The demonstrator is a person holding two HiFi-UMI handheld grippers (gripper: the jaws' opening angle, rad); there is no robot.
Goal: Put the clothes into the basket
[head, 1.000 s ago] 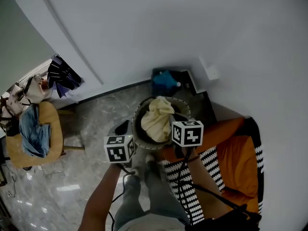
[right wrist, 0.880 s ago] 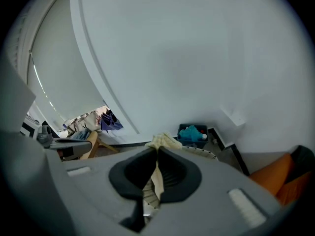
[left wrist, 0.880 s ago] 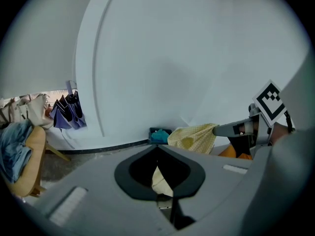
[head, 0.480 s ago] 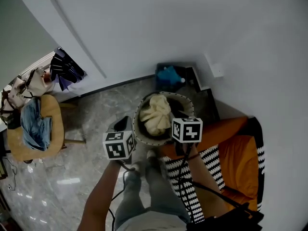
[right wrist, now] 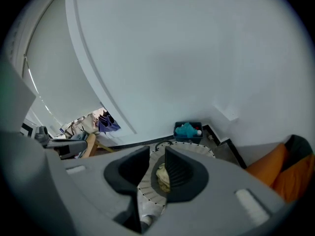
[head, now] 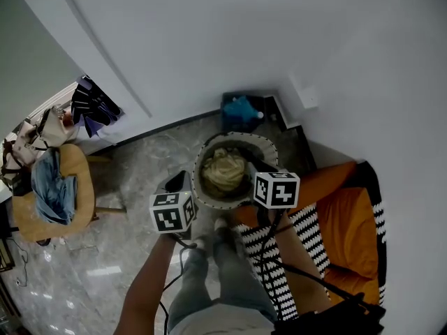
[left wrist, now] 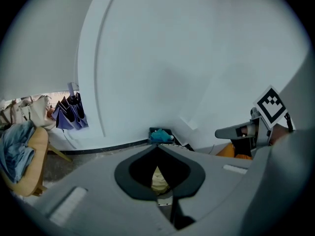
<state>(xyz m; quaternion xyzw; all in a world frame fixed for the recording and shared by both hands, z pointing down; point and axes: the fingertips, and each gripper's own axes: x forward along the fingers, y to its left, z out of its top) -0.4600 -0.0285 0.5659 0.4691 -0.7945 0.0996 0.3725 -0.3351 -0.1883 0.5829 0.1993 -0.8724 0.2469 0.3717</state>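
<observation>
At basket (head: 197, 166) rim | right gripper (right wrist: 156, 157) tilted down, jaws just opening, empty | left gripper (left wrist: 158, 148) tilted down, closed

Most of the basket (head: 241, 137) lies hidden behind the left hand-held gripper (left wrist: 158, 147); only a sliver of cream cloth (left wrist: 159, 181) shows through. Beyond it, the teal heap (left wrist: 160, 134) in the blue bin (left wrist: 160, 142) is too small to identify, possibly fabric.

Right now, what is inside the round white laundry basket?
A crumpled cream-coloured garment lies inside the round white laundry basket. It covers the basket's floor and anything lying beneath it, so neither can be seen.
</observation>
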